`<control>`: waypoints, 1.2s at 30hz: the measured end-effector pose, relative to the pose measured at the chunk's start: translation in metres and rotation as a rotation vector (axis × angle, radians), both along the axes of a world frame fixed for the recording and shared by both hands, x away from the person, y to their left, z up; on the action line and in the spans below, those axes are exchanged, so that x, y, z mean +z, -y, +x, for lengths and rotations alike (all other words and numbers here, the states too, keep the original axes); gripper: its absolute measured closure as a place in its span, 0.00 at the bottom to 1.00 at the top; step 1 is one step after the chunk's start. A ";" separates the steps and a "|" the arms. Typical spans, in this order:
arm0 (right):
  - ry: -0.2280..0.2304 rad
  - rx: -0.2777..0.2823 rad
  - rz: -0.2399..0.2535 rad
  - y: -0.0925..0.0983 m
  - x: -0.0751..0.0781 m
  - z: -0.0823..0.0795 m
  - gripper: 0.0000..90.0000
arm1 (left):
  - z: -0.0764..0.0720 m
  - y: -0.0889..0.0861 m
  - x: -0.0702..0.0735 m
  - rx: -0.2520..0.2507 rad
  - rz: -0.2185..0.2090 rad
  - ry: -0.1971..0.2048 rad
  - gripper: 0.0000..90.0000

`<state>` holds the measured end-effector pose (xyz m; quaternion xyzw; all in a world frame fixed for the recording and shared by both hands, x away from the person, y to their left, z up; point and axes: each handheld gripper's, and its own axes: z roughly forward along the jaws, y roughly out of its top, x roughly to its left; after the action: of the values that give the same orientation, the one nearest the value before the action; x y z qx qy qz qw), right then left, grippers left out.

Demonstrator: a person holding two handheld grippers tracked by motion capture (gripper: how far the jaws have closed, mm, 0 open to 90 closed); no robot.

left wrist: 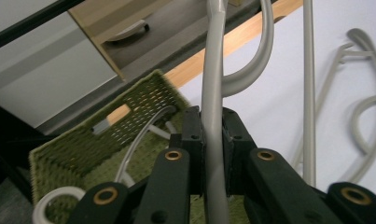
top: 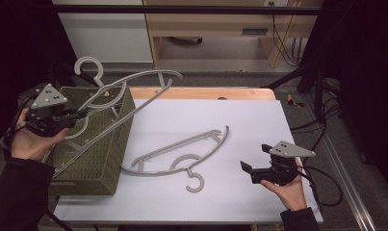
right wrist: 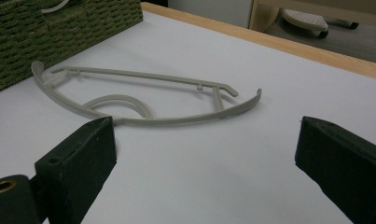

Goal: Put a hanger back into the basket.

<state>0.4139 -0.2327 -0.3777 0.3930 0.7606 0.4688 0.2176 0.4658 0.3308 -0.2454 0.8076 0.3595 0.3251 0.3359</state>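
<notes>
My left gripper (top: 81, 114) is shut on a grey plastic hanger (top: 148, 73), held tilted over a green woven basket (top: 107, 144) at the table's left. In the left gripper view the jaws (left wrist: 212, 116) clamp the hanger's bar (left wrist: 212, 84) above the basket (left wrist: 143, 100). More grey hanger parts (left wrist: 143, 135) lie inside the basket. A second grey hanger (top: 182, 144) lies flat on the white table top, mid-table. My right gripper (top: 253, 156) rests low at the front right, open and holding nothing. Its jaws (right wrist: 206, 154) stand wide, facing the lying hanger (right wrist: 129, 73).
The white sheet (top: 239, 115) covers a wooden table whose edge (top: 206, 92) shows at the back. A cabinet and a wooden shelf unit stand behind it. Cables (top: 321, 183) trail off the right side, next to a black frame post.
</notes>
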 end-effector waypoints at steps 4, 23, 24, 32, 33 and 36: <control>0.003 -0.005 -0.005 0.000 0.000 0.000 0.06 | 0.003 -0.016 -0.003 0.030 -0.001 0.002 0.91; 0.011 -0.009 0.006 -0.002 -0.001 0.001 0.04 | 0.013 -0.080 -0.030 0.173 -0.017 -0.041 0.91; 0.010 -0.008 0.004 -0.002 -0.002 0.001 0.04 | 0.013 -0.083 -0.032 0.179 -0.017 -0.046 0.91; 0.010 -0.010 0.003 -0.003 -0.002 0.001 0.05 | 0.016 -0.100 -0.046 0.225 0.006 -0.063 0.91; 0.010 -0.010 0.002 -0.003 -0.002 0.002 0.05 | 0.015 -0.104 -0.049 0.237 0.010 -0.065 0.91; 0.006 -0.005 -0.001 -0.003 -0.003 0.002 0.05 | 0.014 -0.111 -0.054 0.255 0.007 -0.077 0.91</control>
<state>0.4158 -0.2294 -0.3805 0.3936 0.7591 0.4689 0.2213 0.4794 0.4421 -0.2995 0.7684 0.4705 0.3352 0.2753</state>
